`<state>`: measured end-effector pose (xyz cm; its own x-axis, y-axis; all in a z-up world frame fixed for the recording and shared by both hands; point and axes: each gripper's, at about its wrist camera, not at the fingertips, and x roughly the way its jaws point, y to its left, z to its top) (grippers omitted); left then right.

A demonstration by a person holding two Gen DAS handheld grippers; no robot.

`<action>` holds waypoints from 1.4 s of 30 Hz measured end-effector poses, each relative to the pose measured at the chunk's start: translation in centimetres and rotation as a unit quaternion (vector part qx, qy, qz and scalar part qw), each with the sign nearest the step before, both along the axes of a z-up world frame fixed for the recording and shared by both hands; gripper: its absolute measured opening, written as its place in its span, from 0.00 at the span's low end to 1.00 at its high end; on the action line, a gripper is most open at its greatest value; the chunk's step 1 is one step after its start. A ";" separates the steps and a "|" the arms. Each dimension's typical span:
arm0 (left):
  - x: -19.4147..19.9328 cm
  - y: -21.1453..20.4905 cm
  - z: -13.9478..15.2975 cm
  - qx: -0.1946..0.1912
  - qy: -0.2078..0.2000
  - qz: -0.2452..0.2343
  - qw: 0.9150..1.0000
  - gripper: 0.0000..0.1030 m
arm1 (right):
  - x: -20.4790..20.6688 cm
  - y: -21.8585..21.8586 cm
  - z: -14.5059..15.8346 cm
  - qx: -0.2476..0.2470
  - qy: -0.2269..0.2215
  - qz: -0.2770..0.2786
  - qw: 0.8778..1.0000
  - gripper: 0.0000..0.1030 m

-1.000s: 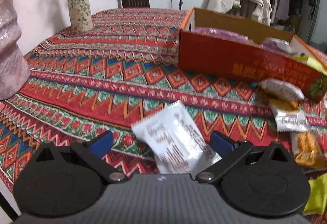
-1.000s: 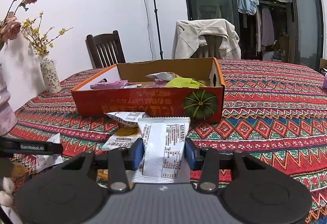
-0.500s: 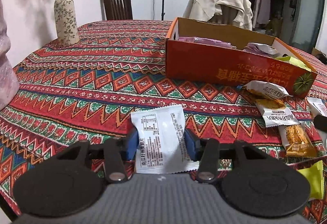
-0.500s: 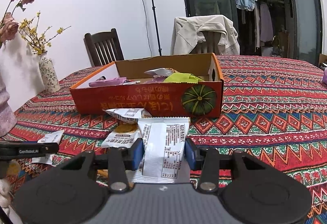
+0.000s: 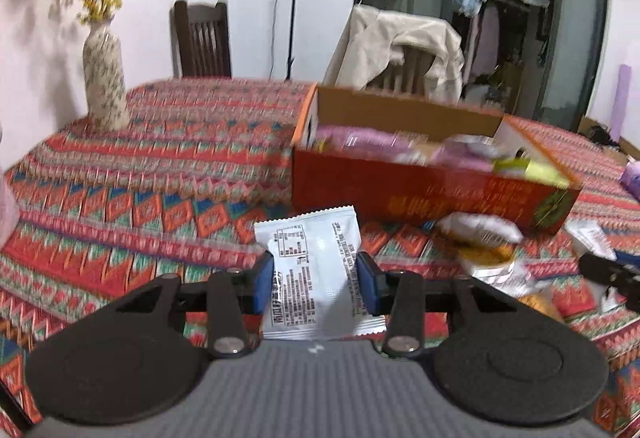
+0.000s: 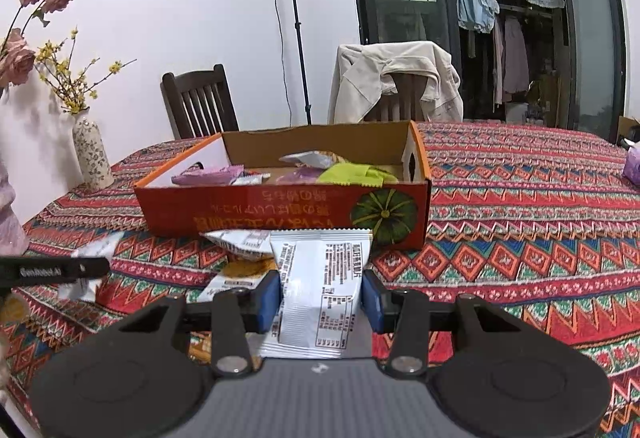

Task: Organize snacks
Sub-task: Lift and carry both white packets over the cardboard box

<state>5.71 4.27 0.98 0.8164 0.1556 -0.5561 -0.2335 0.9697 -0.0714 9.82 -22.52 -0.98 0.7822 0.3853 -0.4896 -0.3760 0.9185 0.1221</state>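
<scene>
Grippers two, fingers of left gripper (image 5: 316,280) and right gripper (image 6: 320,296) each clamped on one white packet (image 5: 310,270) (image 6: 322,286).

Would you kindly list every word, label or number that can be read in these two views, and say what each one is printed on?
"GenRobot.AI": white lettering on the left tongs, seen from the right wrist; slightly soft.
Orange box: large yellow characters, upside down from here, too unclear to quote.
White packet in the left tongs: fine print and a table, too small to read.
White packet in the right tongs: fine print, too small to read.
</scene>
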 end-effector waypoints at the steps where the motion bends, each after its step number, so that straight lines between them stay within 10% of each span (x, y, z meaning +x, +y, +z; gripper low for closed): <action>1: 0.2 -0.1 0.5 0.002 -0.008 -0.004 1.000 0.42 | 0.1 0.0 0.2 0.000 -0.003 -0.001 1.000 0.41; 25: 11.4 -2.5 8.4 0.007 -0.105 -0.021 0.994 0.42 | 10.0 3.4 7.4 0.033 -0.071 -0.030 0.996 0.41; 42: 19.6 -0.4 2.8 -0.018 -0.093 0.007 0.995 0.42 | 17.4 5.9 1.9 0.054 -0.053 -0.040 0.996 0.41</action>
<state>25.27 3.89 3.76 0.9035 0.1503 -0.4014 -0.2267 0.9624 -0.1498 27.25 -16.63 0.90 0.8576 0.3660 -0.3612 -0.3190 0.9296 0.1845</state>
